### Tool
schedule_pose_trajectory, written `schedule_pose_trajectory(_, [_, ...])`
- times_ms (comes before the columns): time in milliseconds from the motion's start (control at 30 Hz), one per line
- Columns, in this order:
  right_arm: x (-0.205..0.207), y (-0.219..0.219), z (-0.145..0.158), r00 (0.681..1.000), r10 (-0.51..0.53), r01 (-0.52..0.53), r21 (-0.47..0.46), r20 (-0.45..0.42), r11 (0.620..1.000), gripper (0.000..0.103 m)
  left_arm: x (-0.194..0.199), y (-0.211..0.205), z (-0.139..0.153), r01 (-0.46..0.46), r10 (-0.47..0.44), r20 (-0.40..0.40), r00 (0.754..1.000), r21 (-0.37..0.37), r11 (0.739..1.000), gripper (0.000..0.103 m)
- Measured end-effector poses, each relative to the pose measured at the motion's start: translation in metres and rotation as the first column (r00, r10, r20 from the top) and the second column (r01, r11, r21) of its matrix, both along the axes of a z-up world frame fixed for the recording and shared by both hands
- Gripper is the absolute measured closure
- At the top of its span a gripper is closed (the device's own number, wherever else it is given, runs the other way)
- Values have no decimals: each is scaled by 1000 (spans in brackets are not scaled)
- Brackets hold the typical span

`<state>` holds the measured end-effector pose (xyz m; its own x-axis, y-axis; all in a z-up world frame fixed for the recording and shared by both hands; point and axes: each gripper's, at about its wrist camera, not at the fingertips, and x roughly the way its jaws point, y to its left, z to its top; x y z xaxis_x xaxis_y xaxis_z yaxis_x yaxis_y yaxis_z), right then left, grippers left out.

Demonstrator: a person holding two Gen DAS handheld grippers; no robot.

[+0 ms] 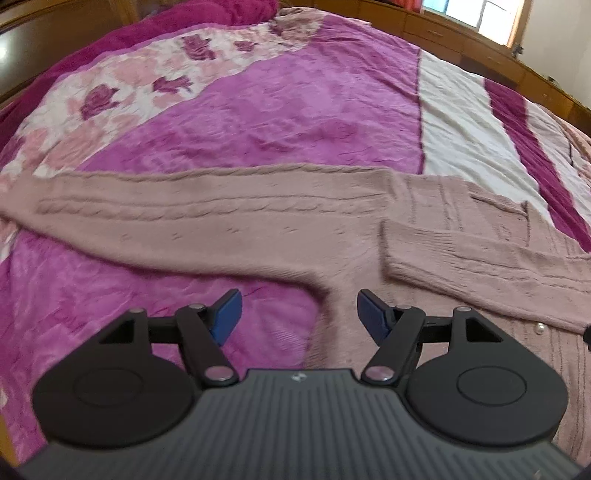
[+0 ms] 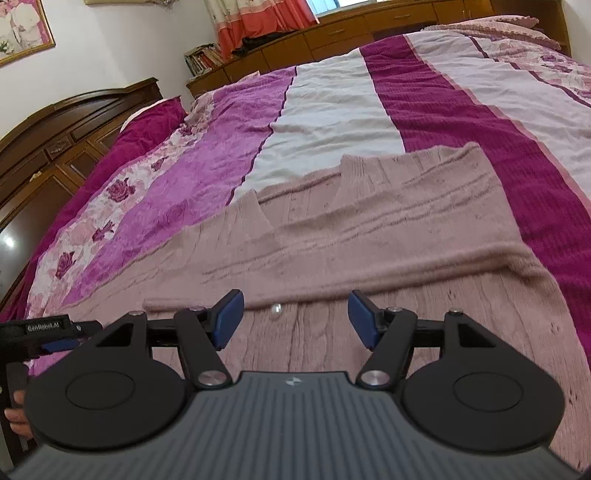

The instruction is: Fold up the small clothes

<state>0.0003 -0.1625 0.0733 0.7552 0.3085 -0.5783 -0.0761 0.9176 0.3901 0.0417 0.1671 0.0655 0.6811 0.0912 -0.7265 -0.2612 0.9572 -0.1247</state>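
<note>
Lying flat across the bedspread, a dusty-pink cable-knit sweater filled the middle band of the left wrist view, one long sleeve stretched out toward the left edge of the frame and the other sleeve folded in across the body at the right, its ribbed cuff ending just right of centre. The left gripper hovered at the lower centre of that frame with its blue pads spread wide and nothing between them; below the gap sat the inner corner where the outstretched sleeve met the sweater's body. In the right wrist view the sweater covered the centre and lower half of the picture, the folded sleeve running as a band across it, with the collar notches near the middle of the frame against the white stripe of the bedspread. The right gripper was likewise wide apart and empty, its blue pads above the knit, and a small pearl-like button showed between them at the sleeve's lower edge. The left gripper appeared at the lower left edge of this view, beside the sweater's edge. A wooden headboard stood at the upper left, an orange curtain at the top, and a framed picture in the upper left corner.
</note>
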Motion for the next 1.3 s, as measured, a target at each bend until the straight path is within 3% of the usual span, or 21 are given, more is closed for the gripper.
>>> schedule_pose_trajectory(100, [-9,-1,-6,1000,5,-5,-6,-9,1000,19,-6,12,-3,-36,36,-3,999,-12,999,33])
schedule_pose_trajectory(400, [-24,-6,-20,999,-15,13,-53,-44,999,18,-10,50,-10,-163,164,13,986,-37,986,33])
schedule_pose_trajectory(733, [-28,-3,-24,998,-54,51,-69,-45,996,18,1,104,-21,-315,319,14,948,-115,942,33])
schedule_pose_trajectory(967, [-29,-4,-25,994,-98,96,-42,-43,994,18,7,128,-33,-361,364,-13,931,-175,916,33])
schedule_pose_trajectory(1300, [-27,-7,-27,989,-139,138,-37,-55,990,18,20,134,-38,-362,366,-8,930,-166,917,27])
